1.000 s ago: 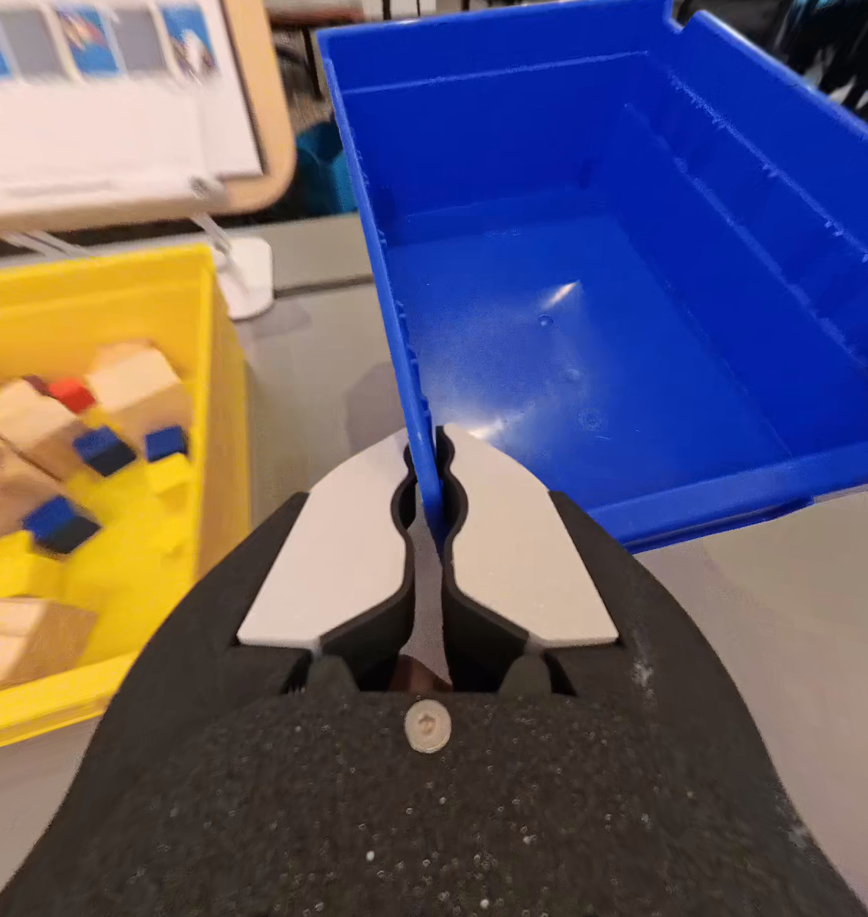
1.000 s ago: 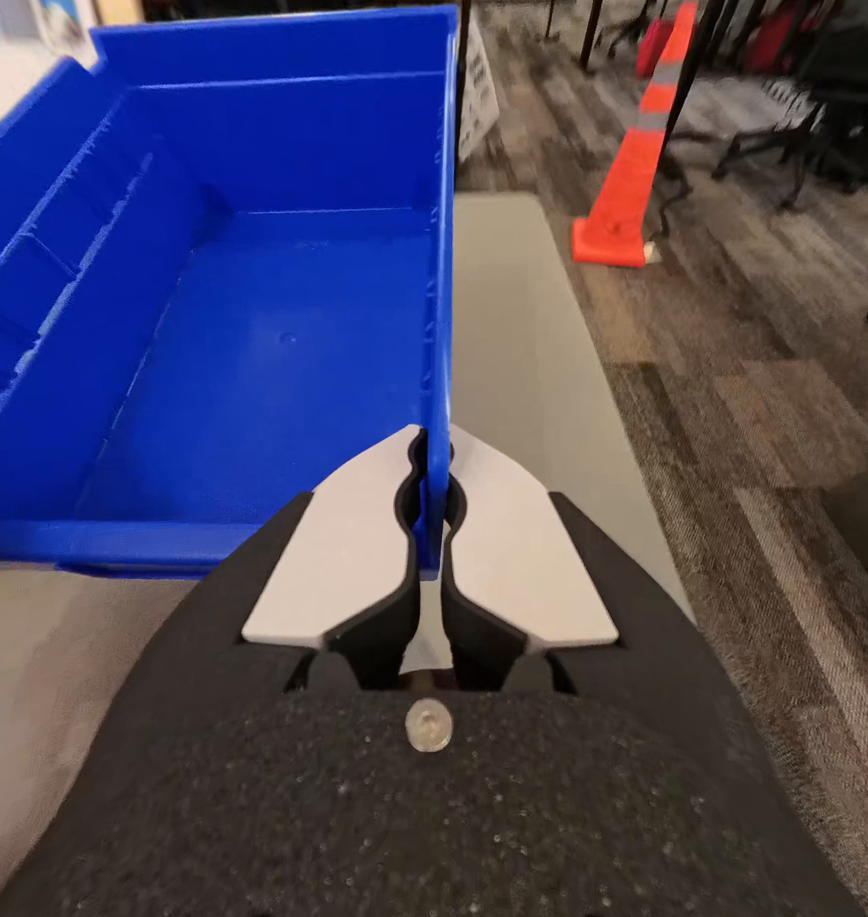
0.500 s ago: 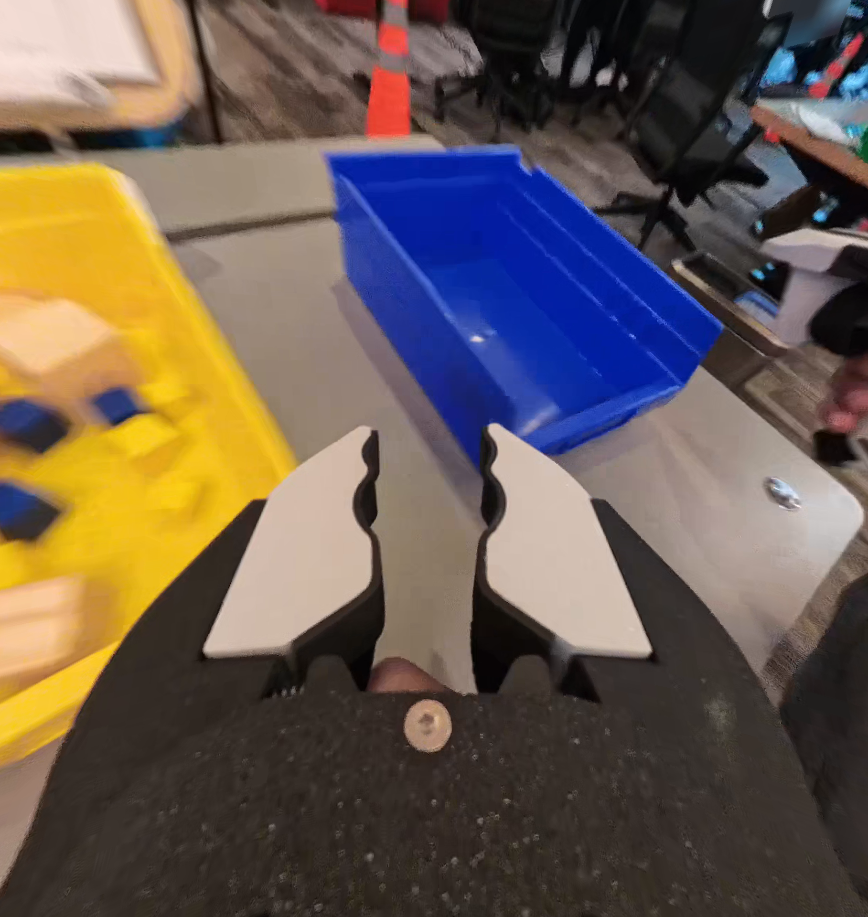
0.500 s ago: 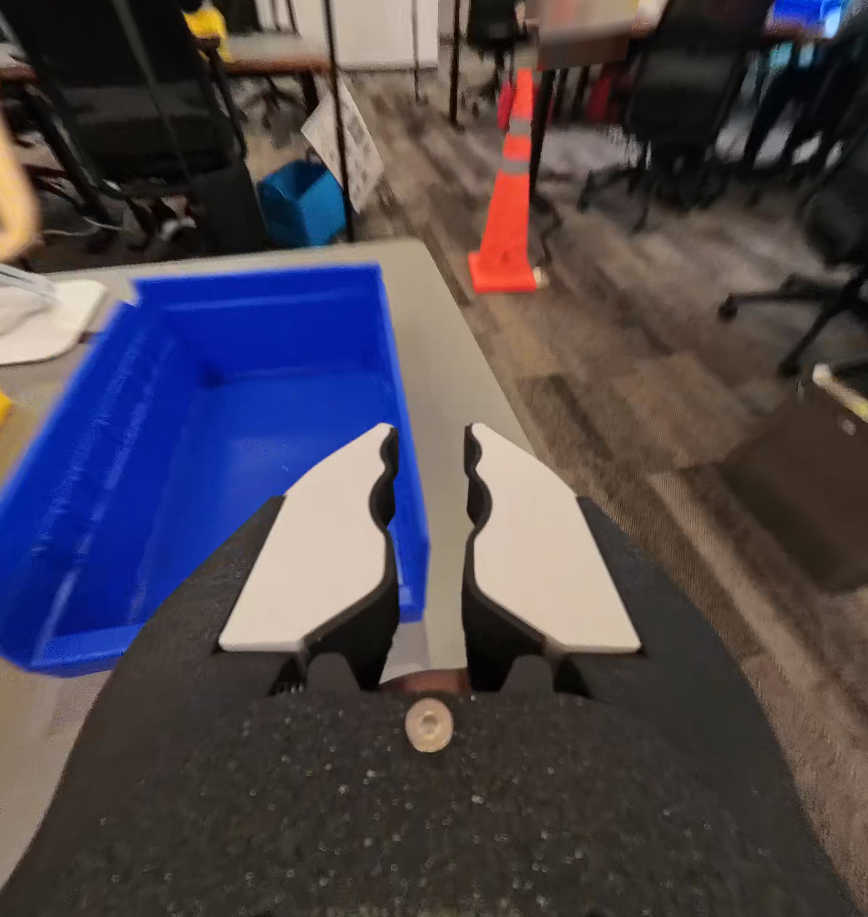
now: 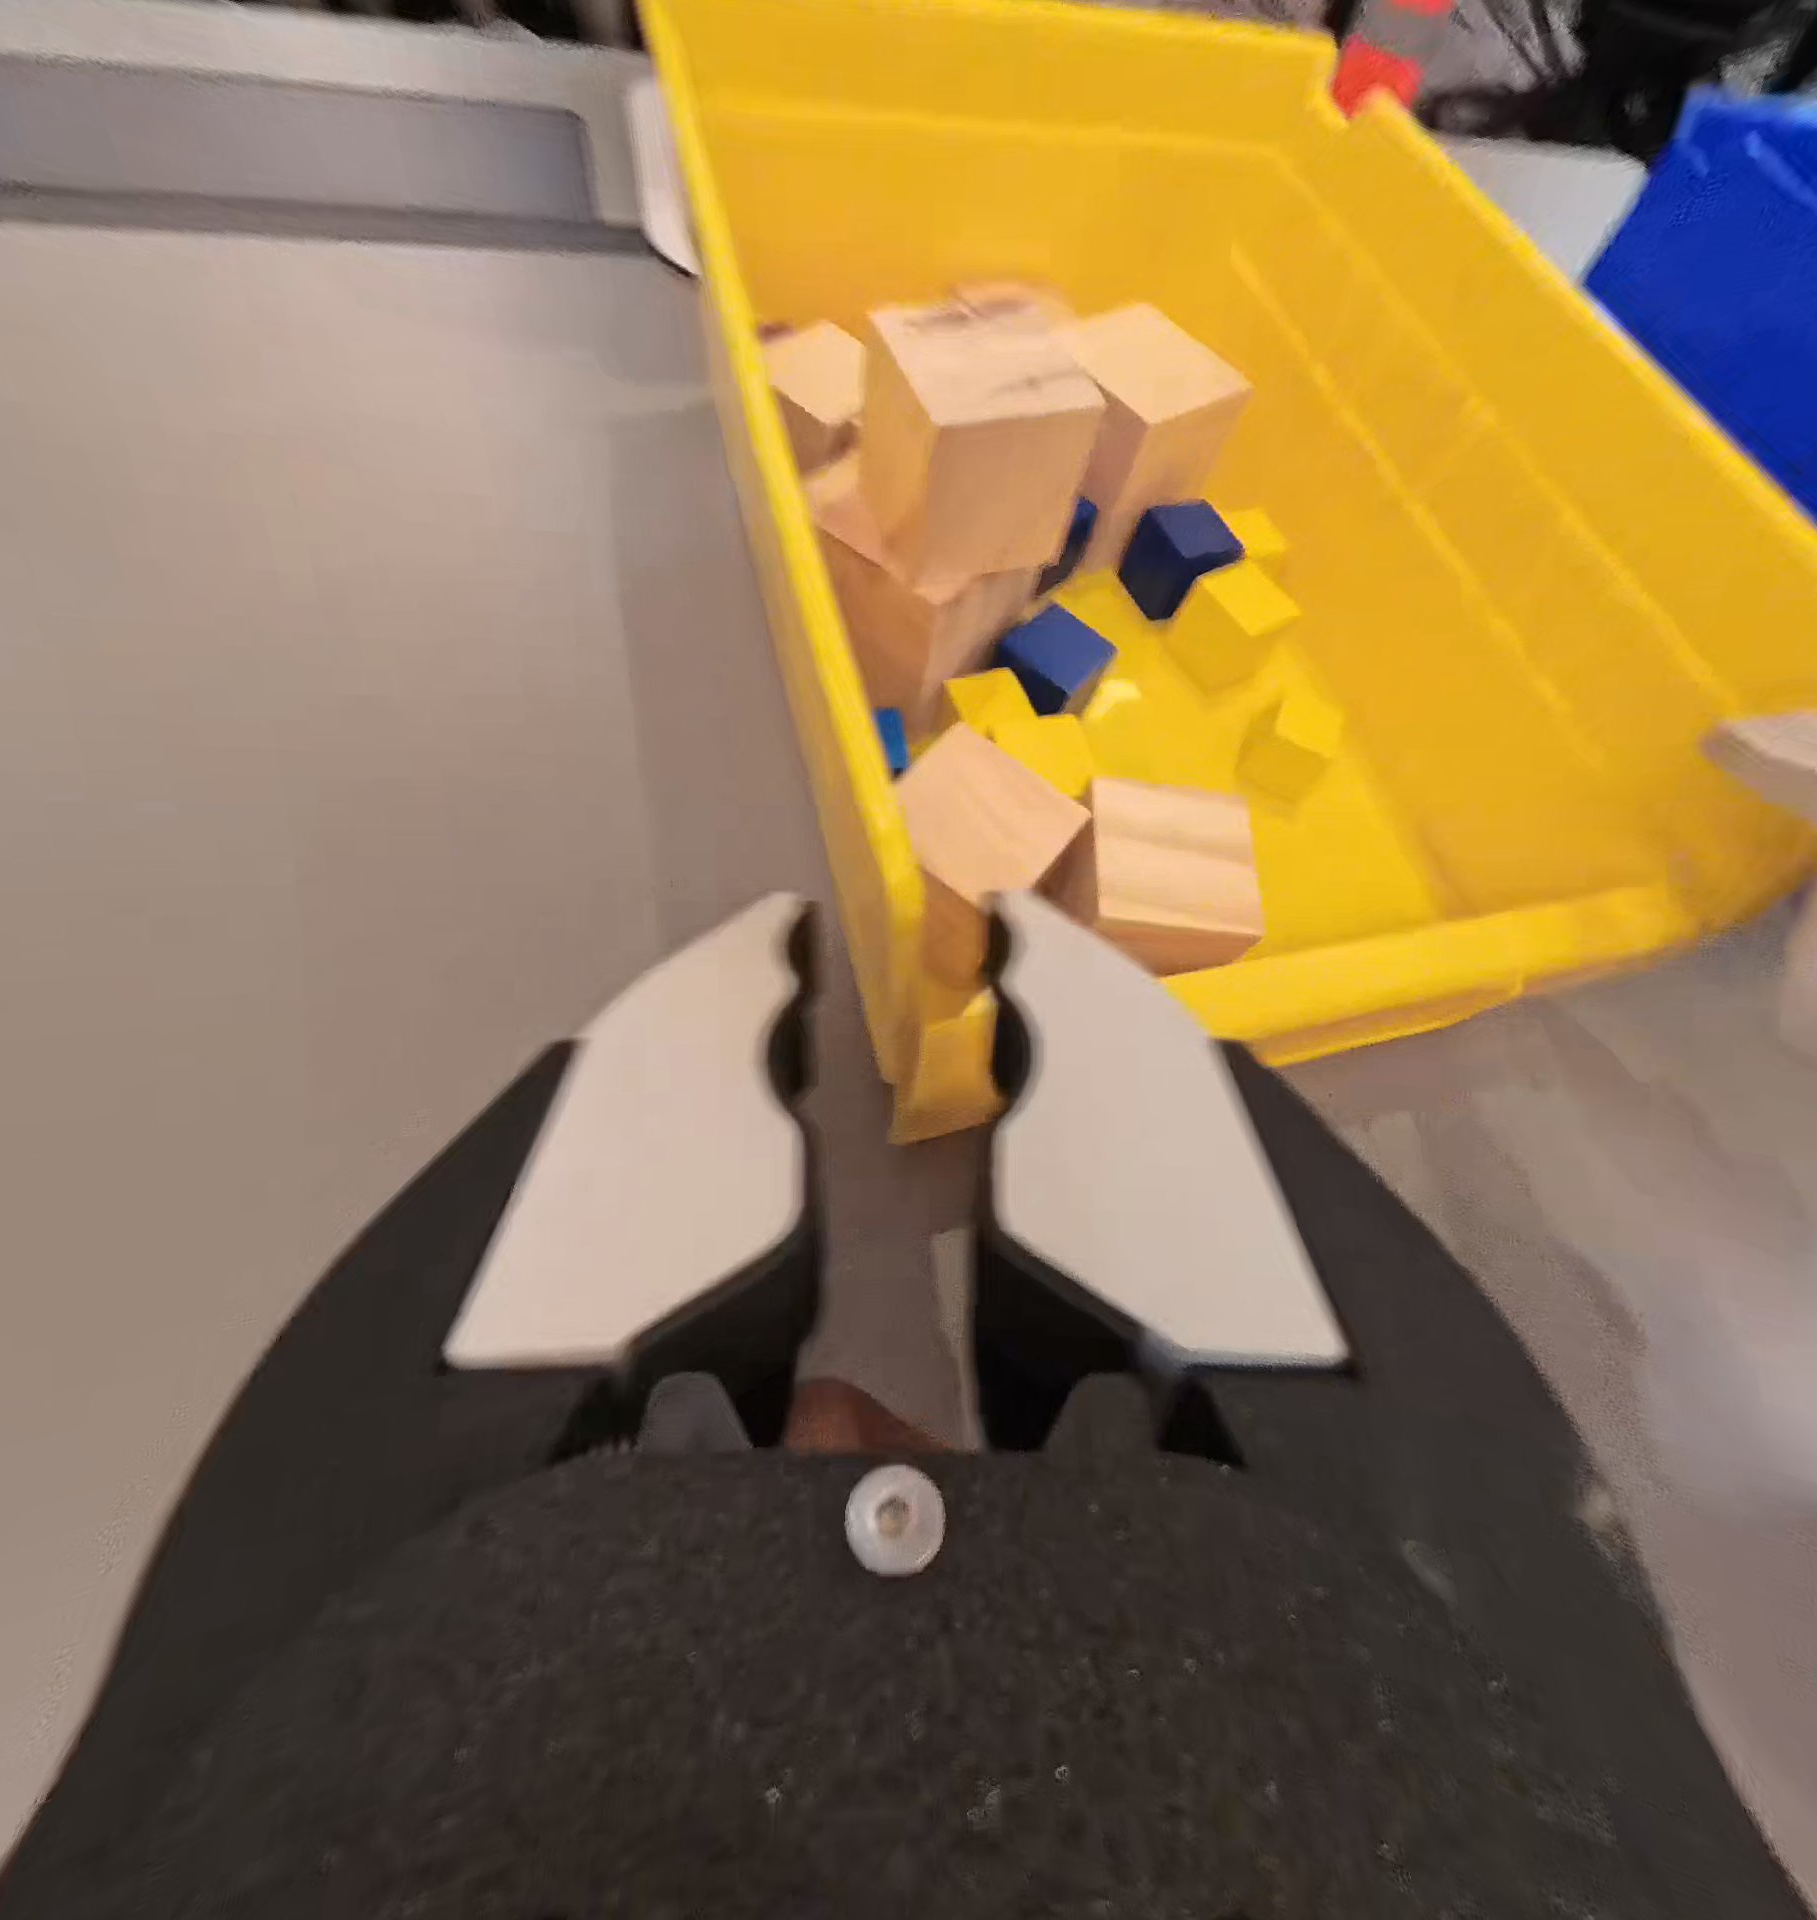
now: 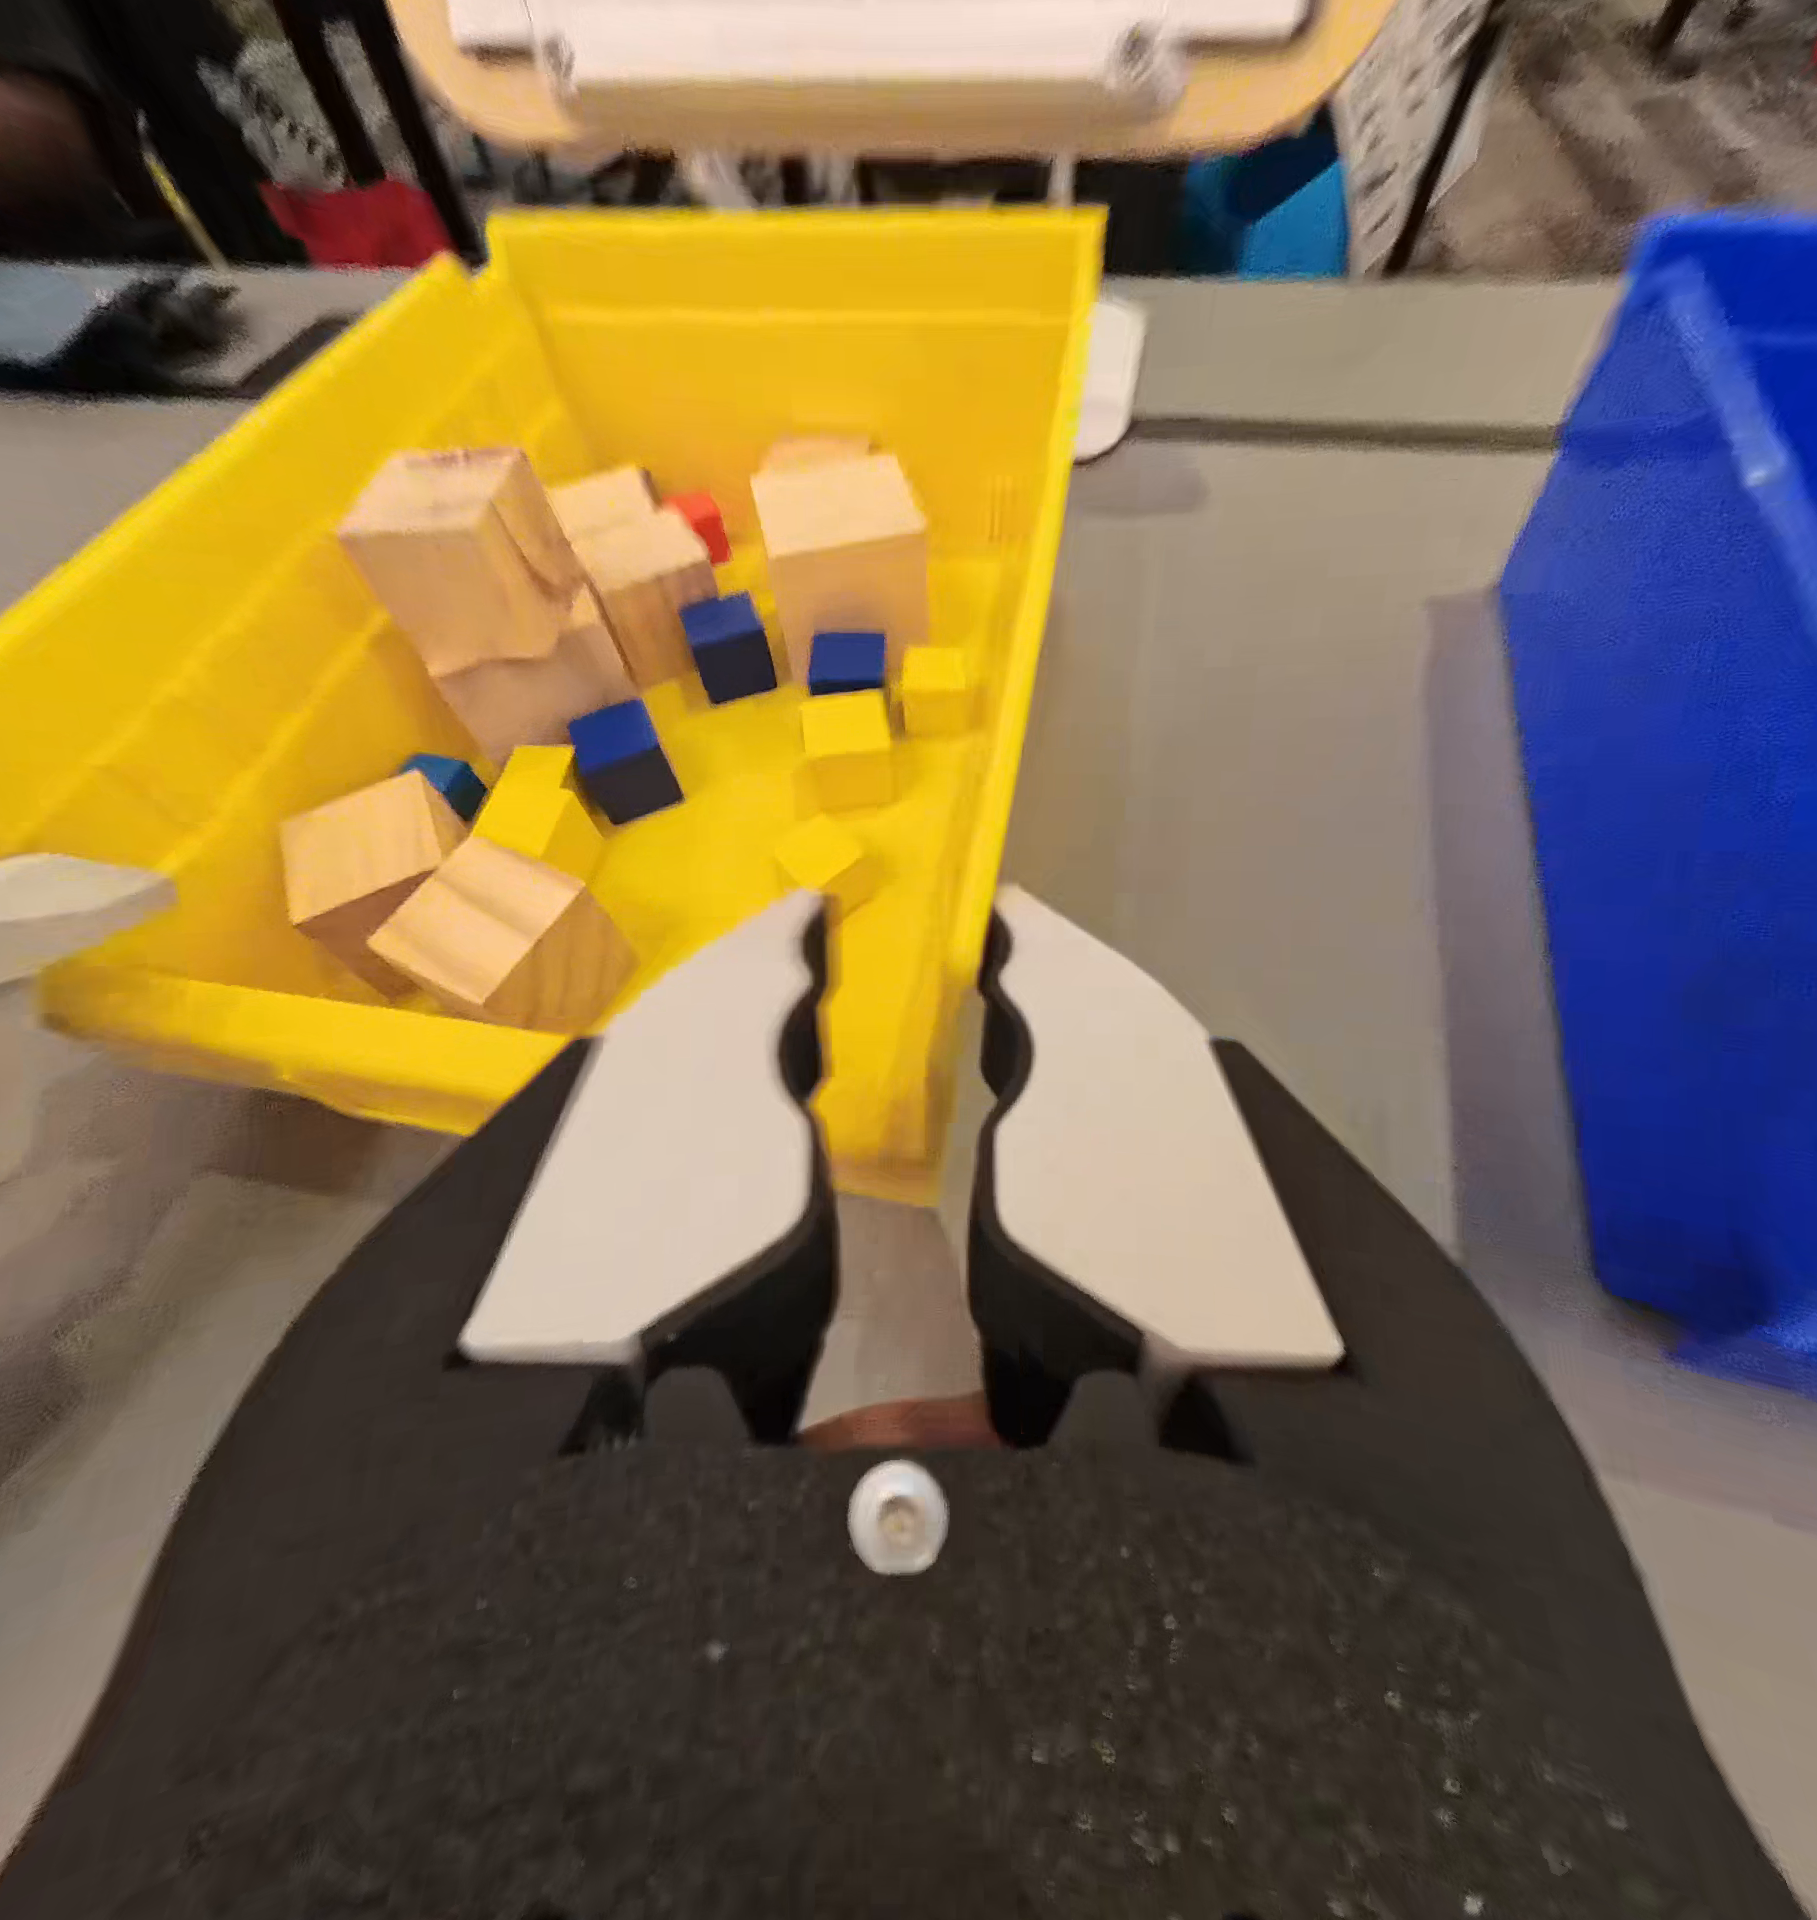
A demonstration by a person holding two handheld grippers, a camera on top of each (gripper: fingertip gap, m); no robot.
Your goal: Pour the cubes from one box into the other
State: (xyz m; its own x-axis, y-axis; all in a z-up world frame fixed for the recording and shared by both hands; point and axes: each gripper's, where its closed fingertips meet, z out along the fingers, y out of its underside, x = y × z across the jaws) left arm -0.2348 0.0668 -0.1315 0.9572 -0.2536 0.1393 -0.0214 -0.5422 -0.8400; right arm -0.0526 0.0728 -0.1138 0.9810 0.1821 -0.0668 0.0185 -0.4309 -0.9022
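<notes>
Left gripper (image 5: 899, 914) and right gripper (image 6: 902, 909) both stand apart, each straddling a near corner wall of the yellow plastic box (image 6: 810, 301) – not clamped. Inside it lie wooden, blue, yellow and red cubes (image 6: 613, 665); the empty blue plastic box (image 6: 1714, 790) sits just right of it on the grey table (image 6: 1247, 727)

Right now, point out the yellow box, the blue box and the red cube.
yellow box (image 6: 779, 312), right wrist view, far end wall.
blue box (image 6: 1714, 831), right wrist view, near side wall.
red cube (image 6: 701, 520), right wrist view, its visible face.
</notes>
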